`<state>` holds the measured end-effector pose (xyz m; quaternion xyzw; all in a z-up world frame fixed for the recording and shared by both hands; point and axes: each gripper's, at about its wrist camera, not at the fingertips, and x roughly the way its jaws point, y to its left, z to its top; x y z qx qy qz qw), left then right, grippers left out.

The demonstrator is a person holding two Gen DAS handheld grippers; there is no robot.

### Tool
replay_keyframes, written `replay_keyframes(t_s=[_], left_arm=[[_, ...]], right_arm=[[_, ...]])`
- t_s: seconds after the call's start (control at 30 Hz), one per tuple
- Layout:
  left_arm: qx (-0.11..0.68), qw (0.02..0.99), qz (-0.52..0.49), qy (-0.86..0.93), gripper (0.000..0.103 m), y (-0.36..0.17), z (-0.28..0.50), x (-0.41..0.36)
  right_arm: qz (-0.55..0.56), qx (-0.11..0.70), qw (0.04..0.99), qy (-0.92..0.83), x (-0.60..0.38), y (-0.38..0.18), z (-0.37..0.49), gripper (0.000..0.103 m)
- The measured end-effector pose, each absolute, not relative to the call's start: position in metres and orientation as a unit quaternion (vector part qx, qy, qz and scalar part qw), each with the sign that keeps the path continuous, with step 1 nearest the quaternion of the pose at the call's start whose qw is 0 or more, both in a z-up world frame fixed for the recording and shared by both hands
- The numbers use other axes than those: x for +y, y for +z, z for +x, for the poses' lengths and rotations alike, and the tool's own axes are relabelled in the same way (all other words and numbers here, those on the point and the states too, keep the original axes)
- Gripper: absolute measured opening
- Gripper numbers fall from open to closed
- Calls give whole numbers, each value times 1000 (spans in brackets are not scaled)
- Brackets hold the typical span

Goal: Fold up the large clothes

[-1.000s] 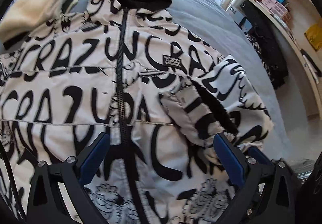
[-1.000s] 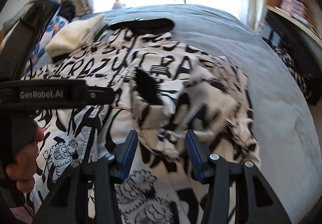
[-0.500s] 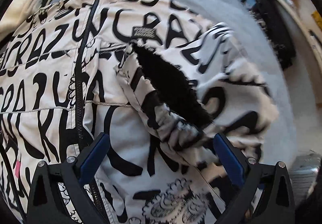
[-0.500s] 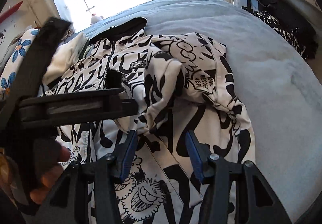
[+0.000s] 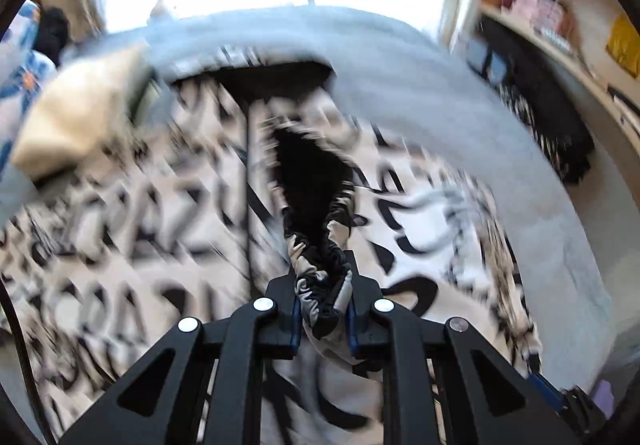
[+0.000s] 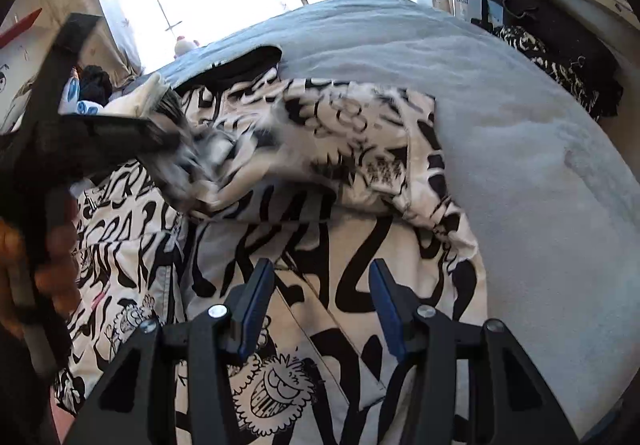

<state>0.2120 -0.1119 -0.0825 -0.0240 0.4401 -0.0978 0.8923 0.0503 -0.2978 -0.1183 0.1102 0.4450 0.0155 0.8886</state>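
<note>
Bedroom, grey blanket-covered bed point(image 6: 520, 133) under bright window. White black-lettered zip jacket point(image 6: 280, 333) spread across bed's middle. Left gripper point(image 5: 323, 319), wide open a second ago, closing, now pinching gathered sleeve cuff point(image 5: 320, 285), lifted: sleeve fold begun. Right gripper point(image 6: 322, 311) spread, empty.

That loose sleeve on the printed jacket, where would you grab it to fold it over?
By the gathered cuff, from above and from the near side. The elastic bunches the cloth into a narrow ridge that fits between two fingers, and the rest of the sleeve trails after it. The left gripper is closing on that cuff now; the jacket lies flat on the bed.
</note>
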Motion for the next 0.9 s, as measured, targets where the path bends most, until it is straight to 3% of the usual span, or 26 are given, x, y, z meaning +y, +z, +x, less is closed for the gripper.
replay_keyframes(t_s=[0.1, 0.17, 0.23, 0.27, 0.37, 0.5, 0.77, 0.83, 0.9], left_arm=[[414, 906, -32, -88, 18, -80, 223, -78], [427, 902, -28, -63, 30, -100, 233, -53], [463, 886, -14, -17, 56, -136, 238, -31], [481, 876, -15, -11, 61, -149, 241, -22], [532, 844, -70, -25, 62, -179, 247, 9], [533, 833, -140, -48, 73, -180, 255, 38], [565, 810, -121, -97, 78, -197, 311, 30], [570, 807, -108, -107, 87, -202, 324, 19], [571, 807, -100, -112, 90, -202, 330, 13]], right_arm=[[97, 445, 890, 11, -295, -116, 52, 50], [90, 453, 887, 8, -293, -119, 54, 50], [95, 465, 880, 11, -294, -124, 59, 56], [101, 470, 877, 14, -296, -126, 61, 62], [105, 474, 874, 22, -300, -122, 66, 63], [115, 469, 875, 36, -312, -102, 85, 65], [158, 481, 863, 1, -376, -103, 182, 69], [174, 496, 850, -10, -394, -120, 208, 69], [192, 514, 836, -18, -411, -143, 234, 69]])
